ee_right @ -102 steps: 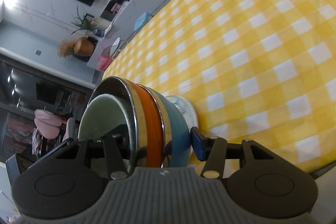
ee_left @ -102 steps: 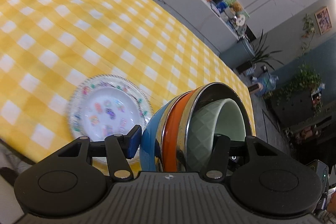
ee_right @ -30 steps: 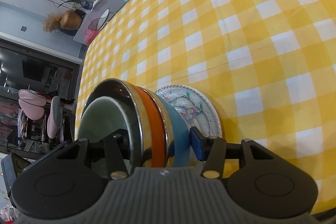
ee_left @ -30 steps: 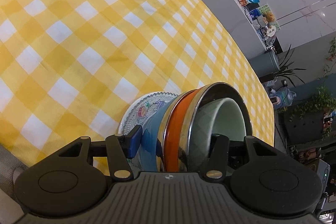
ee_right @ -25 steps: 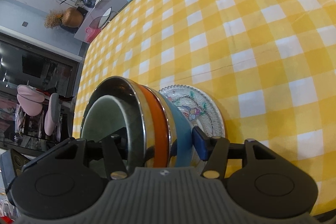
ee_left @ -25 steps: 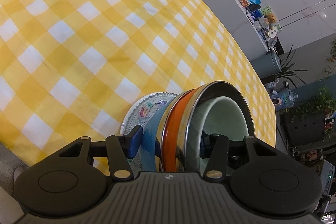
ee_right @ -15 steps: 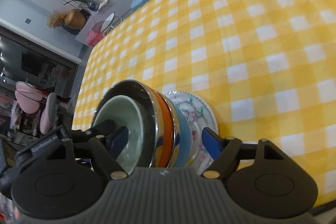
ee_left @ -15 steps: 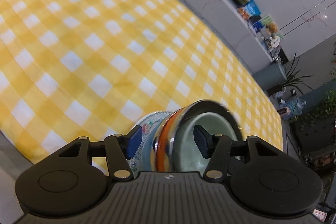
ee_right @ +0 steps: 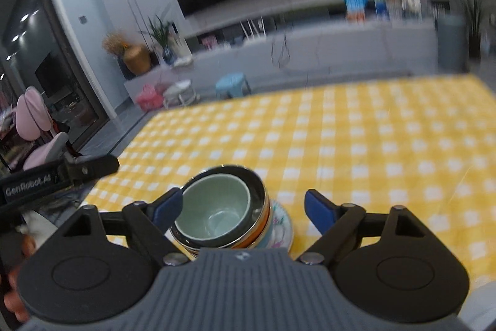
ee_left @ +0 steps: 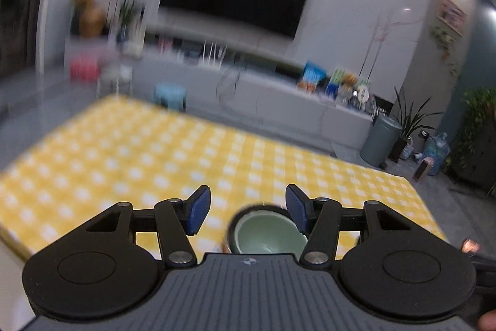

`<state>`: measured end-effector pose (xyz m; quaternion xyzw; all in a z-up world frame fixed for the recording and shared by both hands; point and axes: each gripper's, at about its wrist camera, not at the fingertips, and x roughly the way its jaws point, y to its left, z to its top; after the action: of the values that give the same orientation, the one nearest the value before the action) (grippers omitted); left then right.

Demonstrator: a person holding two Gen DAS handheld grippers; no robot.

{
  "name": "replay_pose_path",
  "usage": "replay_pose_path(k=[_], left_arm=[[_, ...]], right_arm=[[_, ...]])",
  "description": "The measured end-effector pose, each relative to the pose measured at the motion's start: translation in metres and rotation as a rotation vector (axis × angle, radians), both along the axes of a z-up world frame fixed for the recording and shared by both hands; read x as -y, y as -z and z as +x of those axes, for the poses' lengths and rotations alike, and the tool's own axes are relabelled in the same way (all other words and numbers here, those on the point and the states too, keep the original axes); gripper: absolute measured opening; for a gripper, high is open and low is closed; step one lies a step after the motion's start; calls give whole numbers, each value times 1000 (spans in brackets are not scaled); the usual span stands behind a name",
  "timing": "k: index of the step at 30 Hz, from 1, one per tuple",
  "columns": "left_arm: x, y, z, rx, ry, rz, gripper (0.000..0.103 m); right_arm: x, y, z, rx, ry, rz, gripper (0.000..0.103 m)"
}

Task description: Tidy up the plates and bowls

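A stack of bowls [ee_right: 217,216] stands upright on a patterned plate [ee_right: 283,227] on the yellow checked table [ee_right: 372,151]. A pale green bowl [ee_left: 266,234] sits inside a steel bowl, with orange and blue bowls under them. My right gripper [ee_right: 244,207] hovers above and behind the stack. Its jaws are opening, one on each side of the stack, and its pads touch nothing. My left gripper [ee_left: 247,208] is open, with the stack low between its fingers and apart from them. The left gripper's body [ee_right: 59,176] shows at the left of the right wrist view.
The stack stands near the table's near edge. Beyond the far edge are a blue stool [ee_right: 231,84], a long grey cabinet [ee_left: 279,95] under a dark screen, a grey bin [ee_left: 379,140] and potted plants. A hand [ee_right: 17,241] shows at the lower left.
Both grippers let go of the tilted bowl stack, which now stands upright on the plate. Both rose, drew back and rolled level, and the right jaws widened.
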<state>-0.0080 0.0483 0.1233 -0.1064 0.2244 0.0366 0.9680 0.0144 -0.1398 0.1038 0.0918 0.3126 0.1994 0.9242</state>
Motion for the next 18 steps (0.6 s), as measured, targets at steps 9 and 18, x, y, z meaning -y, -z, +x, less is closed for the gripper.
replay_pose_path(k=[9, 18], left_arm=[[40, 19, -37, 60, -16, 224, 64], [60, 73, -39, -64, -20, 206, 70]], right_arm=[[10, 18, -67, 188, 22, -112, 98], [15, 75, -86, 229, 66, -179, 98]])
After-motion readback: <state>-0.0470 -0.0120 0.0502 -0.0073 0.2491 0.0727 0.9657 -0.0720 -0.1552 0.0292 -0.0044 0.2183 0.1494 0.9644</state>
